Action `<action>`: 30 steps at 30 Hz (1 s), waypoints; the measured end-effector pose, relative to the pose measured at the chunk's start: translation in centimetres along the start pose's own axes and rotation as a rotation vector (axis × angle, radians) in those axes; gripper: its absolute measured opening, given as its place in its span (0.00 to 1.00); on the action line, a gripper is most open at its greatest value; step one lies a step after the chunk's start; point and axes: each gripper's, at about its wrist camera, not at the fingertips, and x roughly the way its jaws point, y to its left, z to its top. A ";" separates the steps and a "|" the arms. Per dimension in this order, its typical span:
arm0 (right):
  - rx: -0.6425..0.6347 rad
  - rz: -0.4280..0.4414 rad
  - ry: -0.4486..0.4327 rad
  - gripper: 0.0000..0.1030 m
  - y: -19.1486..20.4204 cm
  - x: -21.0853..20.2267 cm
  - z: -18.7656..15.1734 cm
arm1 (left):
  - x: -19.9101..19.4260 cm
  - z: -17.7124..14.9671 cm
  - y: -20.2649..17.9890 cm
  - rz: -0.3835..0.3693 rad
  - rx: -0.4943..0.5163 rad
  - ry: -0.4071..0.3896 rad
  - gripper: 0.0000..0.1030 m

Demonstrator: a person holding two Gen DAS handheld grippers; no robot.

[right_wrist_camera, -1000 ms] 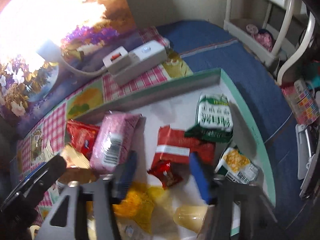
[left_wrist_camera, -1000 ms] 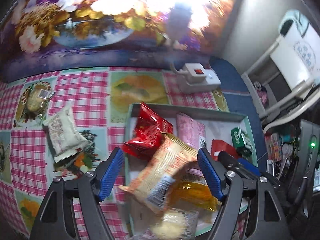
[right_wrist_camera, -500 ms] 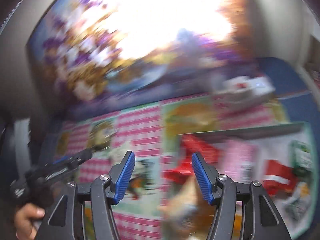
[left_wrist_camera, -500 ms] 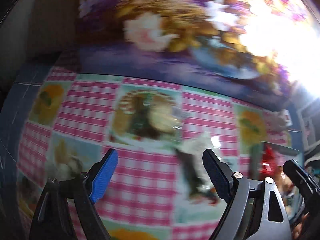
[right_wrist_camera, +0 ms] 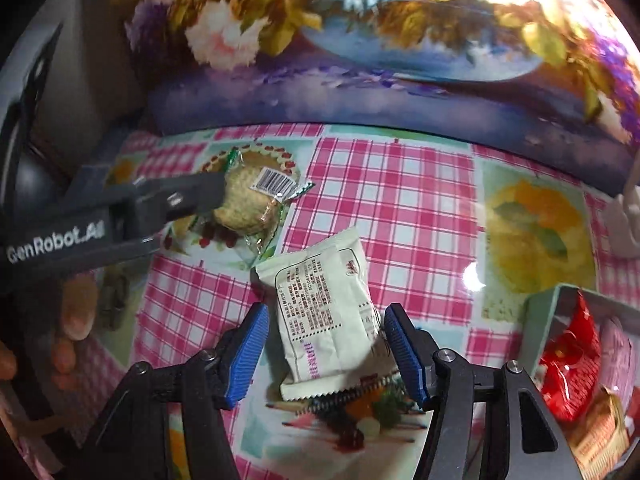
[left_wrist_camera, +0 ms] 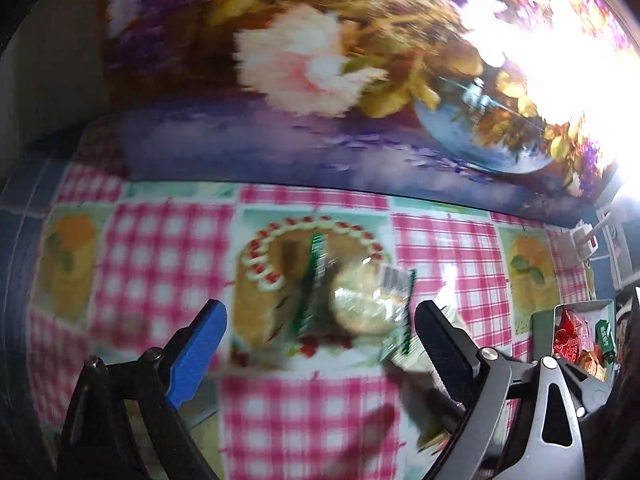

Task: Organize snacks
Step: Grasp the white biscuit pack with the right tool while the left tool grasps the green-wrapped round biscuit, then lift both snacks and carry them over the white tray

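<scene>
Both claws stand spread and grasp nothing. Right gripper (right_wrist_camera: 324, 350) straddles the white rectangular foil snack packet (right_wrist_camera: 324, 312), blue pads just beside its long edges, seemingly lined up to pinch across its narrow width. Left gripper (left_wrist_camera: 320, 344) frames the round biscuit in clear green-edged wrap (left_wrist_camera: 360, 304), at ten o'clock from the packet on the pink checked tablecloth (right_wrist_camera: 400, 200). At four o'clock waits the green-rimmed tray (right_wrist_camera: 540, 312) holding other snacks, their likely destination.
</scene>
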 end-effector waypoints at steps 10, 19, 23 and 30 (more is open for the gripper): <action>-0.007 -0.132 -0.030 0.61 -1.1 1.1 0.5 | 4.0 1.4 -2.9 0.046 0.059 0.058 0.92; 0.020 -0.100 -0.039 0.52 -1.8 0.3 -0.2 | 3.9 0.4 -3.9 0.066 0.037 0.059 0.59; 0.037 -0.070 -0.053 0.52 -1.5 -1.1 -0.6 | 1.9 -1.4 -2.7 0.038 -0.036 0.038 0.59; 0.070 -0.013 -0.105 0.52 -0.9 -6.7 -3.1 | -4.2 -5.1 -2.6 0.018 -0.167 -0.027 0.59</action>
